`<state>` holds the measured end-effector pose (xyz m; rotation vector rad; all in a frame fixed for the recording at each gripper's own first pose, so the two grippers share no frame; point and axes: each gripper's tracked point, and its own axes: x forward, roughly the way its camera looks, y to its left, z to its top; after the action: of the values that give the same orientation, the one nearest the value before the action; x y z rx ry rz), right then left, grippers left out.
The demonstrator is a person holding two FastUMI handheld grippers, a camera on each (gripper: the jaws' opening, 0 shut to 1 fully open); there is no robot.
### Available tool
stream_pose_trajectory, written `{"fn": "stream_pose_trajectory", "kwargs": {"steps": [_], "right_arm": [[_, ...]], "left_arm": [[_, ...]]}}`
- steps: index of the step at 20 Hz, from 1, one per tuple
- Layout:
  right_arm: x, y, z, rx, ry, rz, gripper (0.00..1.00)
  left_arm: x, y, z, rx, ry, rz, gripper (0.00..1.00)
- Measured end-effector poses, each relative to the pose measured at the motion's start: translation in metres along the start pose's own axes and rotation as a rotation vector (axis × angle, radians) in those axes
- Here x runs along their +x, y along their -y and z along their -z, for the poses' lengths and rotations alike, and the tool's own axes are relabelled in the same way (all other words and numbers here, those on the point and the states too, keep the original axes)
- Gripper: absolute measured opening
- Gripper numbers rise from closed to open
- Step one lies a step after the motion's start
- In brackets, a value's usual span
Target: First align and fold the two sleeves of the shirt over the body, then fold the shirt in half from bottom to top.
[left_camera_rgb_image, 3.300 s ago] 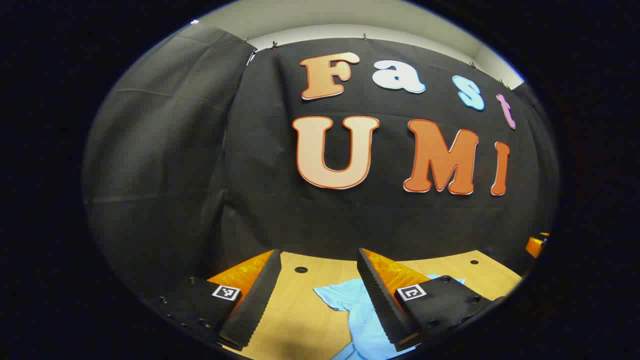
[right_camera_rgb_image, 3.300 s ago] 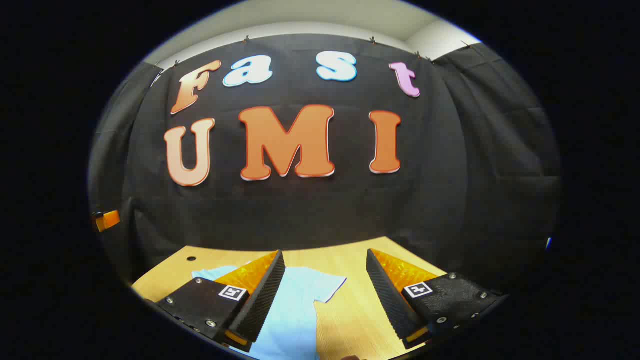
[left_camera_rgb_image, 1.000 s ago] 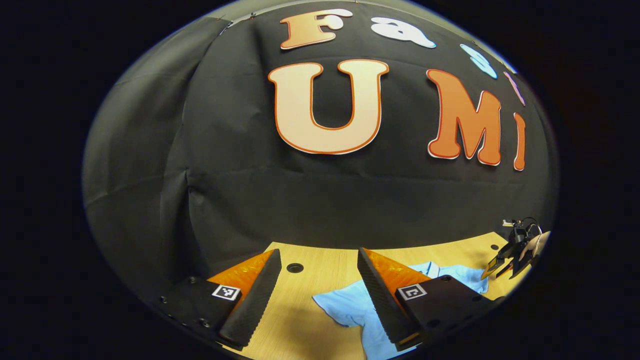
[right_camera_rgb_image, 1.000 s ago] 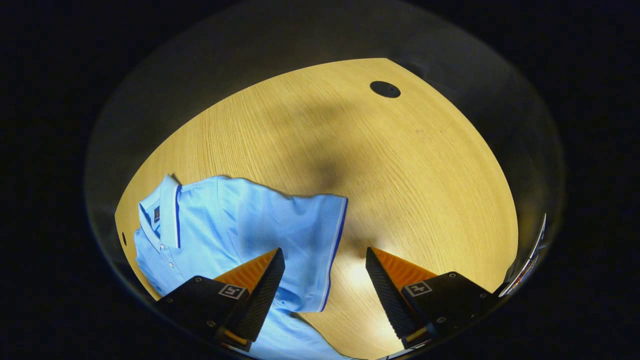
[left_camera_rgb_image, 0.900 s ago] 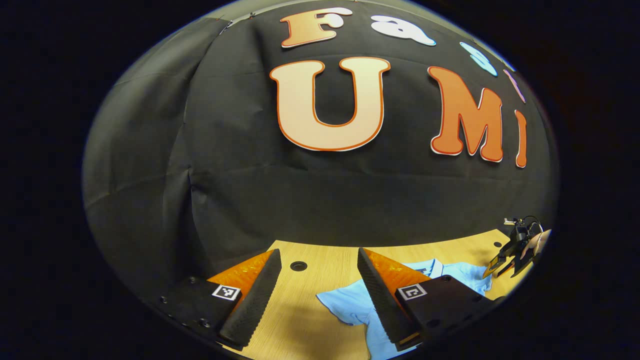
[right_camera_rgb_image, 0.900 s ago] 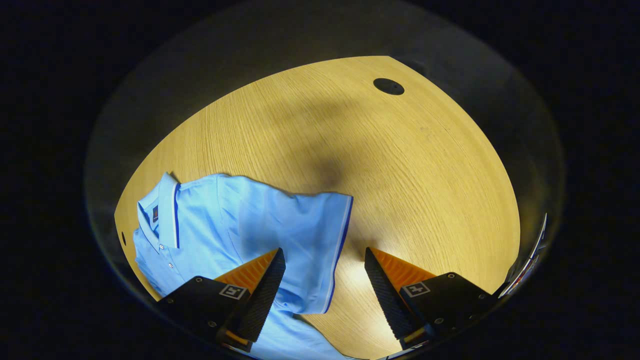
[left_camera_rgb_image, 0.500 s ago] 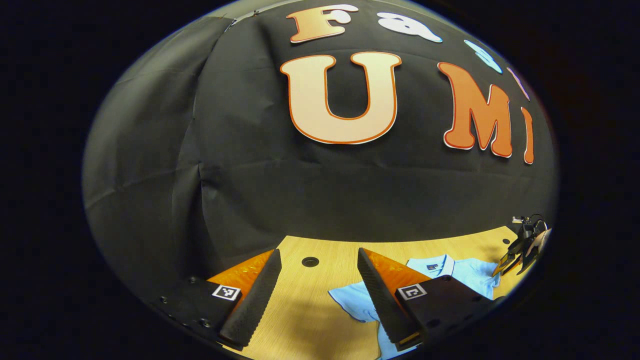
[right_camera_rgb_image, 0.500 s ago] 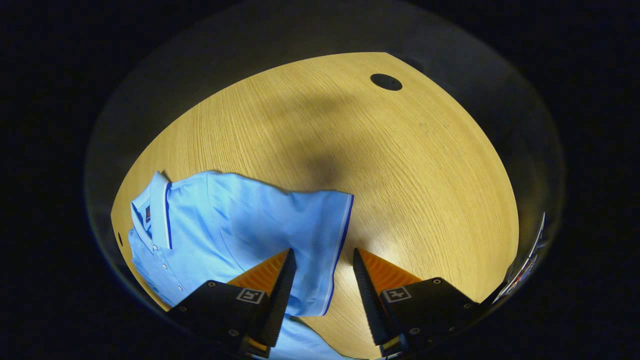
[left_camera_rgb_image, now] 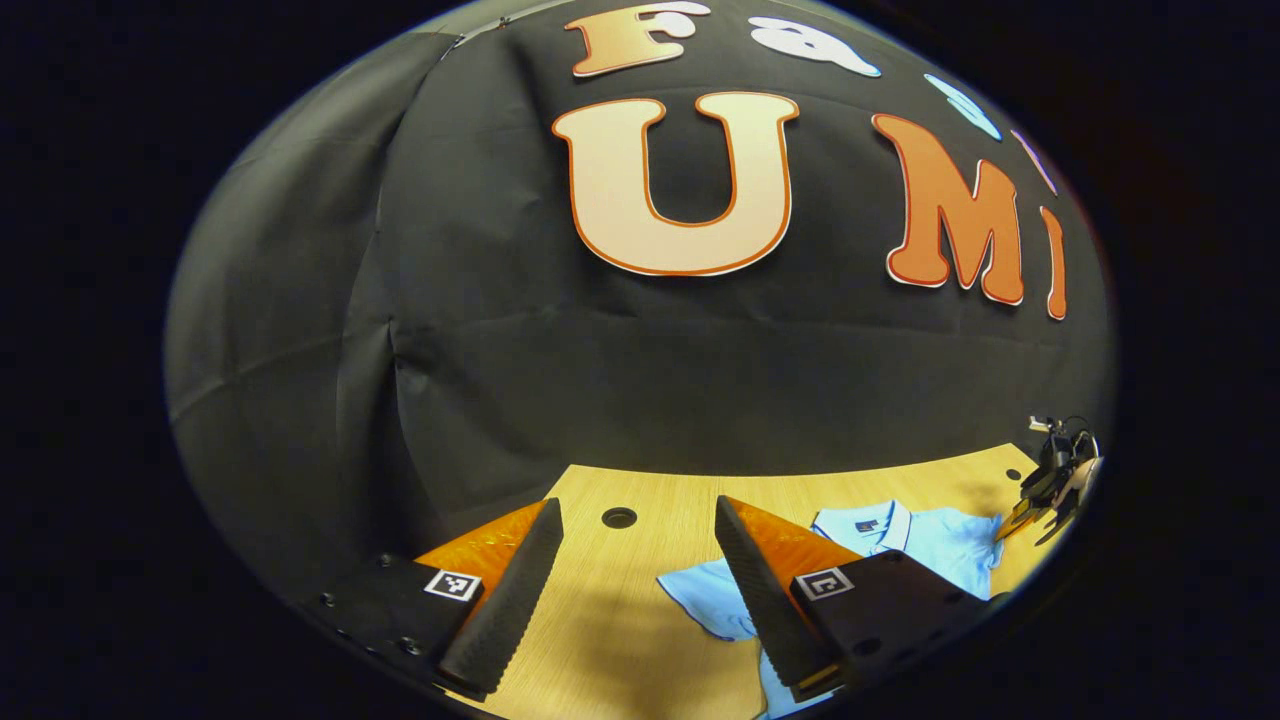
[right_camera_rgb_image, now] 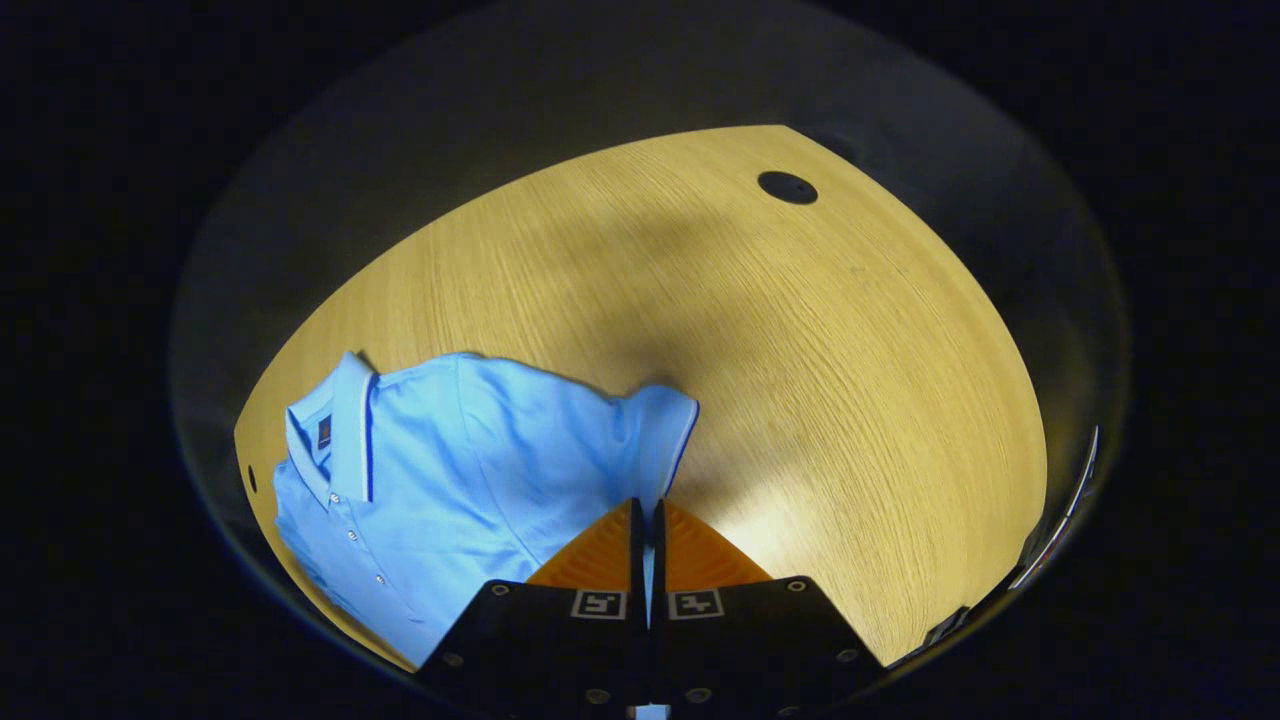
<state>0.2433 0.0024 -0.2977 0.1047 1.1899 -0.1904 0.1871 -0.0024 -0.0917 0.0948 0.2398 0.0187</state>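
The fingers [right_camera_rgb_image: 632, 530] of the right gripper [right_camera_rgb_image: 646, 515] are pressed together on the hem of a sleeve [right_camera_rgb_image: 660, 440] of the light blue shirt [right_camera_rgb_image: 450, 480], a thin strip of the cloth showing between them. Ahead of them and to their left the shirt lies on the wooden table [right_camera_rgb_image: 800, 380], its collar [right_camera_rgb_image: 350, 425] with a dark stripe at the far left and a row of small buttons running down the front. A dark round hole [right_camera_rgb_image: 787, 187] sits in the table far ahead and to the right.

The left gripper [left_camera_rgb_image: 632, 560] hangs above the table [left_camera_rgb_image: 600, 640] with its fingers [left_camera_rgb_image: 510, 600] spread wide apart and nothing between them. The shirt [left_camera_rgb_image: 930, 545] lies behind and beyond its right finger, the other sleeve [left_camera_rgb_image: 705, 600] reaching into the gap. A round hole [left_camera_rgb_image: 619, 517] lies just ahead between the fingers. Far off to the right, the right gripper [left_camera_rgb_image: 1050, 490] shows small at the shirt's far edge.
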Motion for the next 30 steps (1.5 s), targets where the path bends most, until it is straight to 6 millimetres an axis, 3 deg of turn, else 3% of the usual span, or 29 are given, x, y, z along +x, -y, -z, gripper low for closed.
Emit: {"fn": "stream_pose_trajectory", "kwargs": {"steps": [5, 10, 16, 21, 22, 24, 27, 28, 30], "right_arm": [[-0.054, -0.062, -0.024, -0.083, 0.118, -0.128, 0.01], [-0.093, -0.119, -0.011, -0.188, 0.162, -0.207, 0.01], [-0.105, -0.193, 0.035, -0.331, 0.156, -0.278, 0.01], [-0.095, -0.238, 0.073, -0.374, 0.114, -0.327, 0.03], [-0.098, -0.251, 0.082, -0.367, 0.090, -0.373, 0.09], [-0.101, -0.258, 0.086, -0.382, 0.106, -0.393, 0.07], [-0.109, -0.259, 0.089, -0.399, 0.128, -0.404, 0.19], [-0.114, -0.256, 0.088, -0.395, 0.144, -0.403, 0.48], [-0.120, -0.247, 0.082, -0.392, 0.181, -0.385, 0.77]], "left_arm": [[0.010, -0.024, -0.002, 0.003, -0.002, -0.012, 0.98], [0.015, -0.051, -0.004, -0.010, -0.008, -0.032, 0.98], [0.013, -0.077, 0.005, -0.047, -0.042, -0.042, 0.98], [0.010, -0.088, 0.010, -0.043, -0.046, -0.054, 0.98], [0.011, -0.088, 0.011, -0.041, -0.047, -0.054, 0.98], [0.010, -0.086, 0.013, -0.043, -0.052, -0.050, 0.98], [0.011, -0.078, 0.017, -0.050, -0.064, -0.038, 0.98], [0.012, -0.077, 0.017, -0.047, -0.068, -0.036, 0.99], [0.017, -0.068, 0.022, -0.040, -0.083, -0.025, 0.98]]}}
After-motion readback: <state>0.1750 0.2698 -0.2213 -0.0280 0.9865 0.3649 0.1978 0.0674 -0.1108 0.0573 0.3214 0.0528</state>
